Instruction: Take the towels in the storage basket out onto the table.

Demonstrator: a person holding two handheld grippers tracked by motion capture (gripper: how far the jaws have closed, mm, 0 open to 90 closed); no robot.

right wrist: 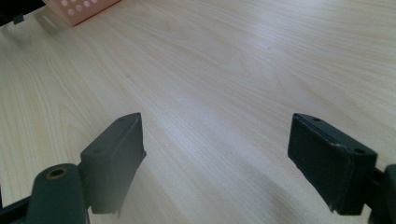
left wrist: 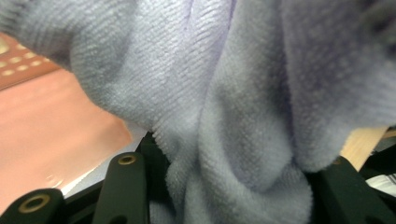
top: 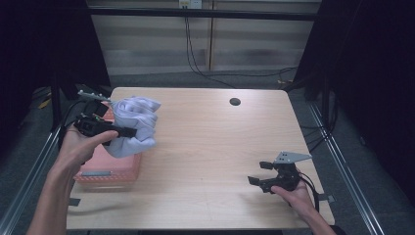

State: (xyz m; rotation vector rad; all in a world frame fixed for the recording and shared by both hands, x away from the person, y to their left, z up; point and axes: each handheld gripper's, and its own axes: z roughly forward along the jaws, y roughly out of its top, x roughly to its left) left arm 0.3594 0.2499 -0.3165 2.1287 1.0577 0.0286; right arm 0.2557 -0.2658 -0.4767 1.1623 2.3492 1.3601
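High view, far left: the left gripper had its fingers closed on a bunched lavender towel, held above a pink basket at the desk edge. Hand and cloth hid most of the basket and any contents. From the left gripper view, folds blocked the pads' contact. Far right, the right gripper rested low, fingers spread wide and empty.
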